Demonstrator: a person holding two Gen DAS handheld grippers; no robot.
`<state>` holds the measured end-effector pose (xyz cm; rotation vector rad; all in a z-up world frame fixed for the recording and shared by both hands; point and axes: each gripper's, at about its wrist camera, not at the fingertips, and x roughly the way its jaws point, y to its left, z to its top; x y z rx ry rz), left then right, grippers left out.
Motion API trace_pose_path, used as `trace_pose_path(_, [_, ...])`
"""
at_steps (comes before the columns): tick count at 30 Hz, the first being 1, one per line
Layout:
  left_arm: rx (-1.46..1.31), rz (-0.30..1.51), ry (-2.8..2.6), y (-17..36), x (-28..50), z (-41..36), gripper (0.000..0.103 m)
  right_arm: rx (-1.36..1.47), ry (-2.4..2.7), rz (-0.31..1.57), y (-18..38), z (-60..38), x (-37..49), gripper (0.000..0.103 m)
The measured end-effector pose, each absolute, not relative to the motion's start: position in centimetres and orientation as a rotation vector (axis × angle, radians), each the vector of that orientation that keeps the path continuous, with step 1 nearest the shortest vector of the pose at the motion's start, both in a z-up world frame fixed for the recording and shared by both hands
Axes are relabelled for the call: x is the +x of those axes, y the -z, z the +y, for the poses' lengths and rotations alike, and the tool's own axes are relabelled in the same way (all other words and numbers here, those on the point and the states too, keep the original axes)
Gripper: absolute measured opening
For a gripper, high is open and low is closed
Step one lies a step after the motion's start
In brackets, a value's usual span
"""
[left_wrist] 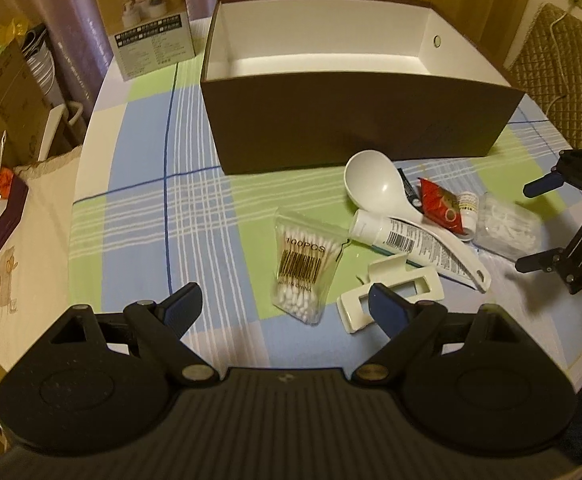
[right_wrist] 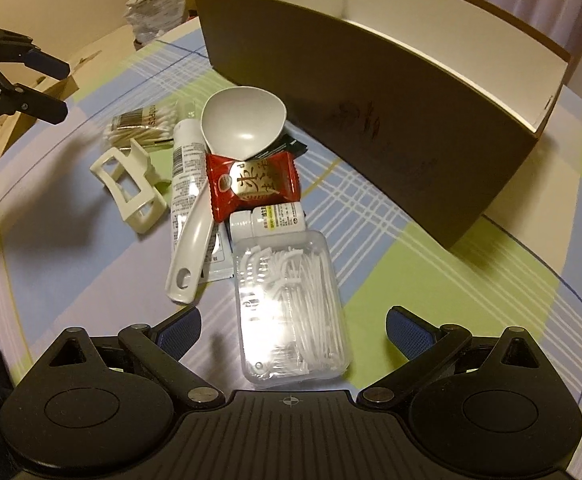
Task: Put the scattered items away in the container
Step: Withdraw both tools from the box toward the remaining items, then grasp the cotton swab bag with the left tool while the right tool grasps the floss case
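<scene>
Your right tool (right_wrist: 293, 326) — jaws apart, empty — has the clear plastic floss-pick box (right_wrist: 291, 308) at 12 o'clock, long axis toward the empty brown cardboard container (right_wrist: 371, 120) (left tool (left_wrist: 287, 308) open too).

Two near wrist views (opposite sides), shared box (left_wrist: 351, 120)

**Table contents**

Table (left_wrist: 139, 216) has a blue/green/white plaid cloth. Brown box (left_wrist: 351, 120) at 12 o'clock. Small carton (left_wrist: 147, 28) at 10. Cotton swab bag (left_wrist: 303, 264) centre, white clip (left_wrist: 391, 296) just beside. Pile at 3: spoon (left_wrist: 375, 184), tube (left_wrist: 407, 240), red sachet (left_wrist: 439, 204), small bottle (left_wrist: 469, 208), floss-pick case (right_wrist: 291, 308).
</scene>
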<state>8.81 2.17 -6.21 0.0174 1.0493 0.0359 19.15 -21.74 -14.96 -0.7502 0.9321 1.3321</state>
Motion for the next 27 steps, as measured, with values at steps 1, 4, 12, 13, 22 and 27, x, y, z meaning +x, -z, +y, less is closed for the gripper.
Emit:
trace_pose_path(1, [0.018,1.052,-0.046,6.4,8.8,2.0,0.088,-0.75,-1.336,0.931,15.0,-21.7,19.2,0.103])
trace_pose_path(4, [0.015,1.061,-0.088,6.8,8.7,1.8,0.088,-0.756,-1.353,0.92,15.1,-21.6,19.3,0.103])
trace_pose_path(12, [-0.049,1.093,-0.19,7.5,7.2,2.2,0.093,-0.775,-1.38,0.918,15.6,-21.5,19.2,0.103])
trace_pose_path(13, [-0.047,1.101,-0.195,7.6,7.0,2.3,0.094,-0.773,-1.381,0.918,15.6,-21.5,19.2,0.103])
trace_pose_path(22, [-0.02,1.188,-0.145,10.8,6.1,3.3,0.094,-0.775,-1.323,0.95,16.3,-21.6,18.9,0.103])
trace_pose_path(27, [0.029,1.188,-0.092,12.5,5.7,3.6,0.094,-0.781,-1.28,0.97,17.1,-21.5,19.0,0.103])
